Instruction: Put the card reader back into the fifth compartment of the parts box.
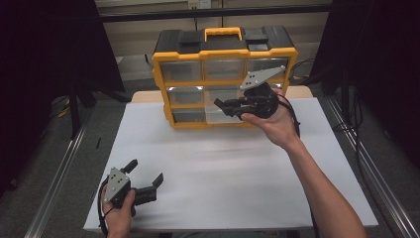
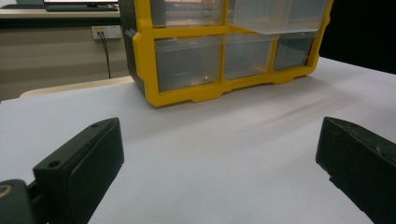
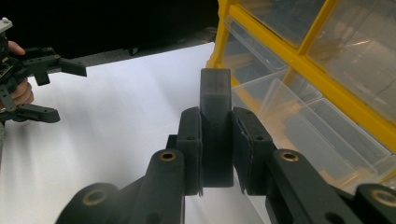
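- Your right gripper has its fingers clamped on a small dark block, held up just in front of the yellow organizer, beside the pulled-out clear drawer.
- The block looks rigid, light and smooth-sided, so it will probably slip if you ease off.
- The grip sits on the lower half, flat faces against the pads; keep it there, with the top free to go into the drawer.
- Your left gripper rests low over the white desk, fingers wide apart, holding nothing.
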The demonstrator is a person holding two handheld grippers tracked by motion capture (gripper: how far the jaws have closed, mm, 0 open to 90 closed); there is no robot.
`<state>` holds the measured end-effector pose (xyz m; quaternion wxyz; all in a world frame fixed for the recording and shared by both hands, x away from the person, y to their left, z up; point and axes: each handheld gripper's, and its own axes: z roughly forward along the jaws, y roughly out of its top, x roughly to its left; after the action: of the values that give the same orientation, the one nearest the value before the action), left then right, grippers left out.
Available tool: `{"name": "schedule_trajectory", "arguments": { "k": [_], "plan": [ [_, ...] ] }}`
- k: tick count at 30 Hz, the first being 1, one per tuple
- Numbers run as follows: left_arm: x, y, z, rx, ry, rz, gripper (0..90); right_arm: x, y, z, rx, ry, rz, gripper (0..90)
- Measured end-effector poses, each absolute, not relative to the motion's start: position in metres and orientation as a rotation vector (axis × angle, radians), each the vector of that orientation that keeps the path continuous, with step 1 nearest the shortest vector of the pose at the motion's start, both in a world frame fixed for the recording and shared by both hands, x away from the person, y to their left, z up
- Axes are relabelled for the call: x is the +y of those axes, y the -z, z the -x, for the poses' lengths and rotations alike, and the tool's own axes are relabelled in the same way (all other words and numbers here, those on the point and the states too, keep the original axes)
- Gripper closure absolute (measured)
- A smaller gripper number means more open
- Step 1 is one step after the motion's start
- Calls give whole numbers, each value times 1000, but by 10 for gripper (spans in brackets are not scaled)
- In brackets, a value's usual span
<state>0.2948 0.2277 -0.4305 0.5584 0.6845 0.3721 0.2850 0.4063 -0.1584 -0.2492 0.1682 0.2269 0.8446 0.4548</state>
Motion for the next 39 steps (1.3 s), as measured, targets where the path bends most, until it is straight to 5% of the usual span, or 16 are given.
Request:
{"name": "schedule_trajectory", "arguments": {
  "k": [39],
  "plan": [
    [229, 430, -295, 883, -660, -1603, 12, -162, 220, -449, 2403, -1162, -713, 741]
  ]
}}
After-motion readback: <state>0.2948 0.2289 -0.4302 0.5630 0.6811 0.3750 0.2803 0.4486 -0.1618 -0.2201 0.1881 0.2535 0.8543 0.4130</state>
